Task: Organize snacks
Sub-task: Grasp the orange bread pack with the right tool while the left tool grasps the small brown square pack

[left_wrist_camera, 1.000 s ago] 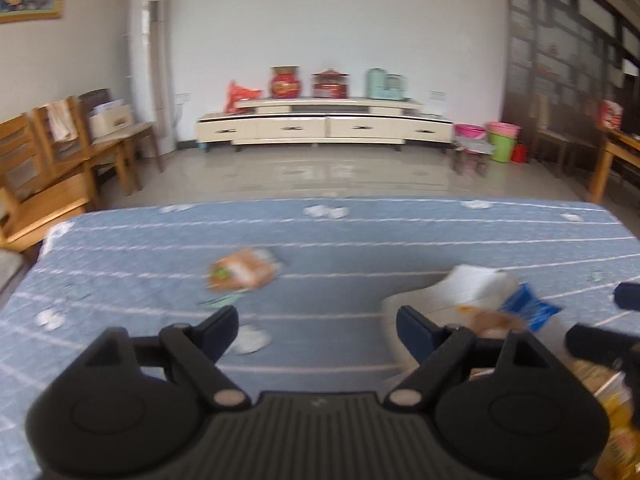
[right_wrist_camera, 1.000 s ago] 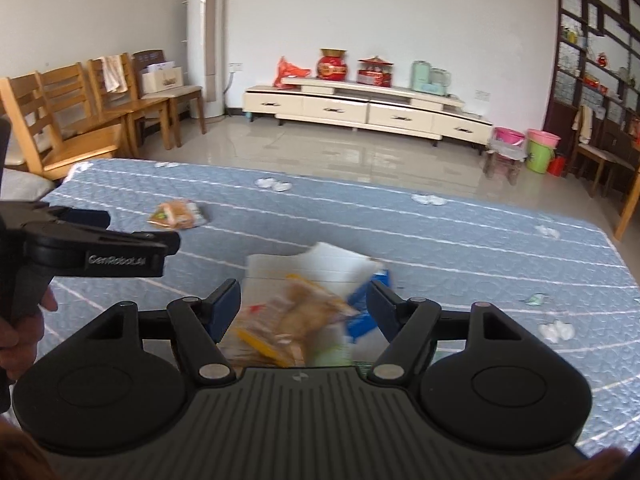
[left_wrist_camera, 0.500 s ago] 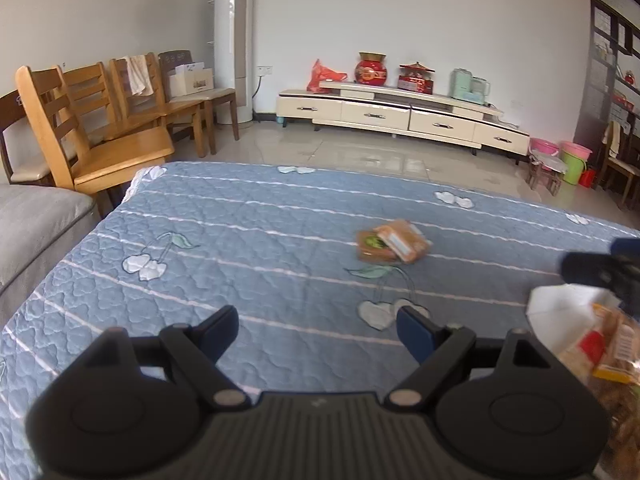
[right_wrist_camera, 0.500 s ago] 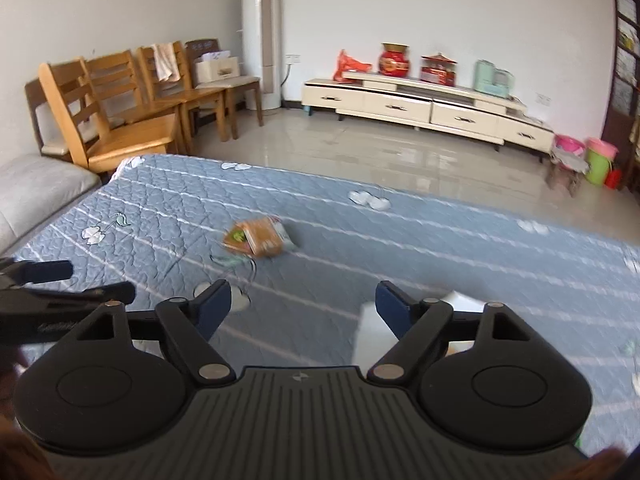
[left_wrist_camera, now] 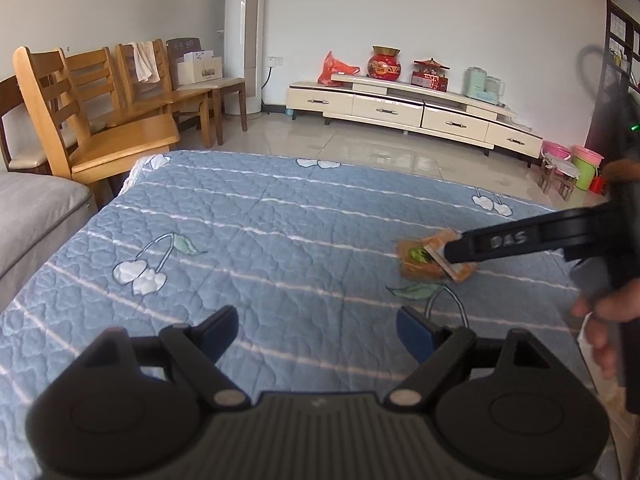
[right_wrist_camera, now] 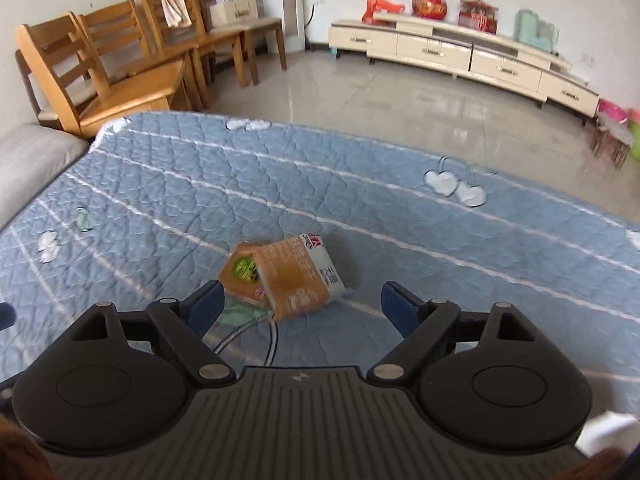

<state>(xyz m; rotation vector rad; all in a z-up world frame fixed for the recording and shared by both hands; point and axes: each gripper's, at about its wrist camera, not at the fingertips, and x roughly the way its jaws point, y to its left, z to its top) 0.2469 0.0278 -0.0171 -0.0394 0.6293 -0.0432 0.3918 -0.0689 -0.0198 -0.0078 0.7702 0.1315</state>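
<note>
Two orange snack packets (right_wrist_camera: 280,278) lie overlapped on the blue quilted cloth (right_wrist_camera: 160,200), one with a green round label. My right gripper (right_wrist_camera: 302,306) is open and empty, hovering just short of them, the packets between and ahead of its fingers. In the left wrist view the packets (left_wrist_camera: 424,262) lie at the right, partly hidden by the right gripper's black finger (left_wrist_camera: 520,240). My left gripper (left_wrist_camera: 316,330) is open and empty above bare cloth, well left of the packets.
Wooden chairs (left_wrist_camera: 100,120) and a grey sofa (left_wrist_camera: 32,216) stand at the cloth's left edge. A cream TV cabinet (left_wrist_camera: 400,108) stands at the far wall. A white edge (right_wrist_camera: 608,432) shows at the right wrist view's lower right corner.
Both grippers swung left, away from the white container of snacks. The right gripper moved close to the two orange packets. Both stayed open.
</note>
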